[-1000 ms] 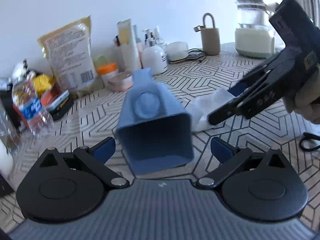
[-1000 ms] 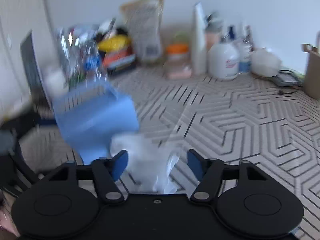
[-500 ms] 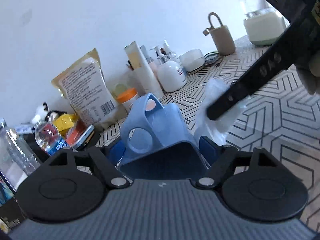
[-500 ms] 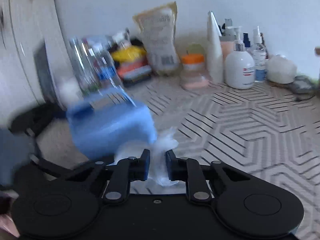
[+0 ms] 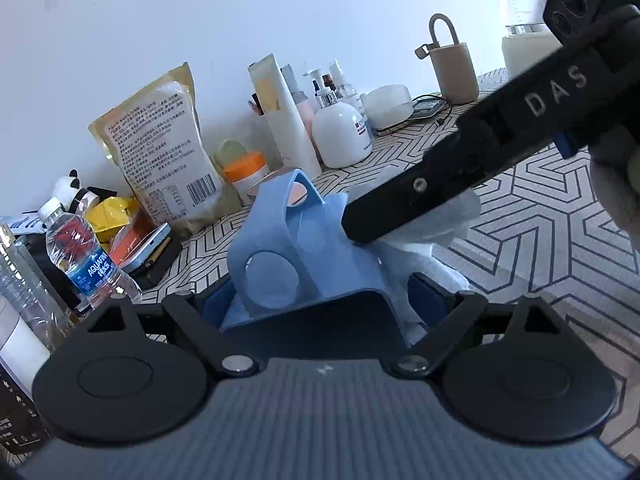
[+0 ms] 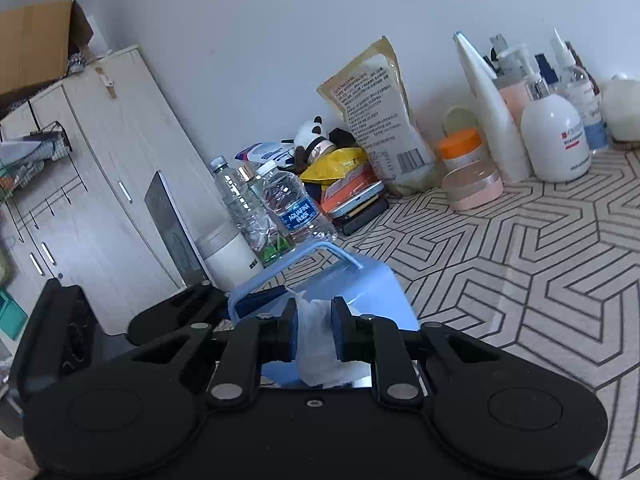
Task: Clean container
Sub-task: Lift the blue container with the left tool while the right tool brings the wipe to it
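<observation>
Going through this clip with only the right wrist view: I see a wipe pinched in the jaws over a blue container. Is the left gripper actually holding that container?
Observer: Yes. In the left wrist view, the left gripper has its blue pads against both sides of the blue container.
Reviewer: Where does the wipe meet it?
Observer: The right gripper presses the wipe against the container's upper right side.
Reviewer: Anything further right that my view cuts off?
Observer: A beige canister with a loop handle, and a glass jug on a white base behind it.
</observation>
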A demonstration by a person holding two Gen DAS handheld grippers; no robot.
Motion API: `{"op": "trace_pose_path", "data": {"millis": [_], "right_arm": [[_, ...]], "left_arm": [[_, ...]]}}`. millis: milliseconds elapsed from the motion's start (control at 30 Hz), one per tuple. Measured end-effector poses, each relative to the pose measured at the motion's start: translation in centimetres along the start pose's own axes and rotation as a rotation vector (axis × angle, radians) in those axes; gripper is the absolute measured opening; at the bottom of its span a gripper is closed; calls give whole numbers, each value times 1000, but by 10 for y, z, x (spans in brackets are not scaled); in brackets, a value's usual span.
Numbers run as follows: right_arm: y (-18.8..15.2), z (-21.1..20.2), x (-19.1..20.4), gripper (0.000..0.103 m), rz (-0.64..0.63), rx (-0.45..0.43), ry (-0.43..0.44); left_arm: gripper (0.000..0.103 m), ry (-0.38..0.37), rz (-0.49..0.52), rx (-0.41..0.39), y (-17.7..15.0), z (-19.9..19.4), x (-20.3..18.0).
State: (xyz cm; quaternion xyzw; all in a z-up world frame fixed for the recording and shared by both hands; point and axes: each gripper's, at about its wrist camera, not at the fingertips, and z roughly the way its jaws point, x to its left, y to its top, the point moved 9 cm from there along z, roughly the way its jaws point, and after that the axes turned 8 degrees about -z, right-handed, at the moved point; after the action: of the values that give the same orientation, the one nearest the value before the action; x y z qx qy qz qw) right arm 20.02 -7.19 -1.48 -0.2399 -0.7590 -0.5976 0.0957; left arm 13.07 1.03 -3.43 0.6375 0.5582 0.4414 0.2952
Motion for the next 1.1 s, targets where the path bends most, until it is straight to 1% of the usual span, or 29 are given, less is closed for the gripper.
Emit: {"op": "trace_pose_path", "data": {"millis": [33,100,133,200,367,467,600,700,833,900,1033,1067,1100], "right_arm": [[-2,1,1,21,-5,4,-1],[-1,4,1,21,-8,2,2],[-2,4,1,21,1,2,12],[-3,3,1,21,22,-2,38],[-4,2,14,21,57,-15,139],[-2,6,25,21,51,-19,184],[-1,3,19,20,42,-29,138],[1,-2,10,20,53,-45,90],[1,-3,7,20,59,-52,78],[1,-3,8,20,53,-50,75],[3,-8,14,28,57,-59,110],[4,-11,15,32,56,-66,116],[5,-13,15,39,55,-72,106]], "left_arm": [[89,1,1,2,-1,-1,0],[81,2,4,11,-2,-3,1],[81,2,5,20,-2,-5,3],[81,-28,-29,37,-1,-10,7],[81,-77,-60,36,0,-16,5],[81,-81,-58,30,0,-16,1],[80,-97,-46,9,-1,-22,-6],[80,-107,-58,-8,-3,-25,-7],[80,-109,-73,-15,-3,-25,-5],[80,-108,-79,-6,-4,-23,-5],[81,-106,-89,14,-6,-19,-5],[81,-106,-92,19,-6,-18,-4],[81,-105,-95,24,-7,-17,-4]]}}
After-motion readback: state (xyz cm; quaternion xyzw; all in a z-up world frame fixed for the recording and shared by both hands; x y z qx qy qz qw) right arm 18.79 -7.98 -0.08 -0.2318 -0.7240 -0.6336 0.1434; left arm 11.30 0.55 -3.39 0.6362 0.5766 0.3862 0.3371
